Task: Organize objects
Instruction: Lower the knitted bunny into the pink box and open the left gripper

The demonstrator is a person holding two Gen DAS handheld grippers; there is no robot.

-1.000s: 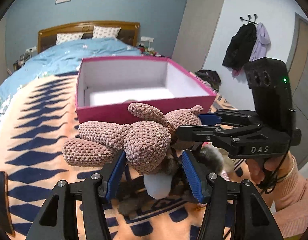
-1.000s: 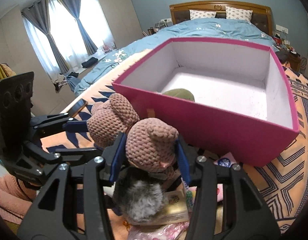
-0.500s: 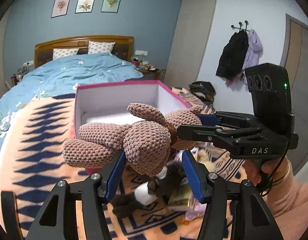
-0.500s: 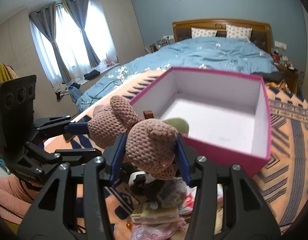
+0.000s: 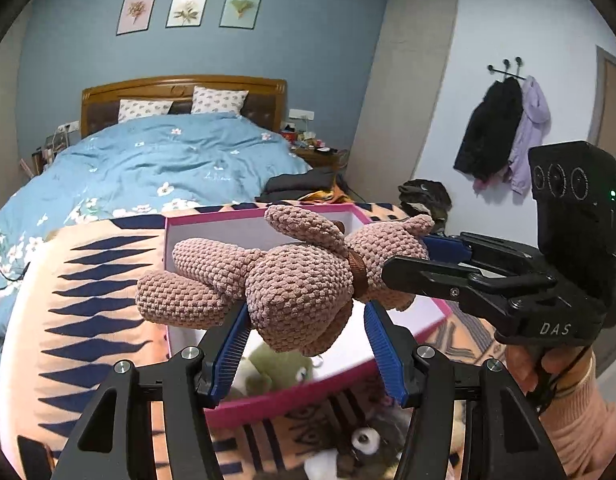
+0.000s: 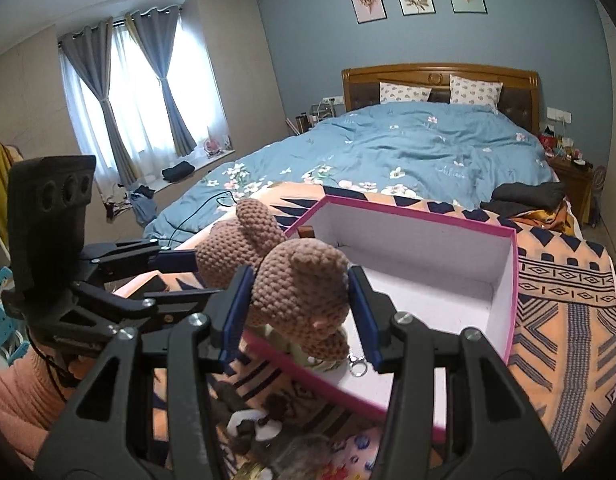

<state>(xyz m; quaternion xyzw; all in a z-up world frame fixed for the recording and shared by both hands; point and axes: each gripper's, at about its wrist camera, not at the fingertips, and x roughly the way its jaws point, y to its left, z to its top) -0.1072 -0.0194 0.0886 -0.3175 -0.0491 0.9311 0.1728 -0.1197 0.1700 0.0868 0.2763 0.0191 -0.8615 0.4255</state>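
Observation:
A brown crocheted plush toy [image 5: 291,280] hangs in the air over the near part of the open pink box [image 5: 291,402]. My left gripper [image 5: 308,344] is shut on its body. My right gripper [image 6: 299,312] is shut on its head [image 6: 303,292]; it shows from the side in the left wrist view [image 5: 436,260]. A green plush [image 5: 267,368] lies inside the box below the toy. The box's white inside shows in the right wrist view [image 6: 428,272].
The box sits on an orange and navy patterned blanket [image 6: 564,312] at the foot of a bed with a blue quilt [image 6: 408,148]. Small toys and packets [image 5: 364,448] lie on the blanket in front of the box. Coats hang on the right wall [image 5: 504,132].
Both grippers have lifted the brown plush up from the pile in front of the box and carried it forward over the box's near edge. The pile is now below them.

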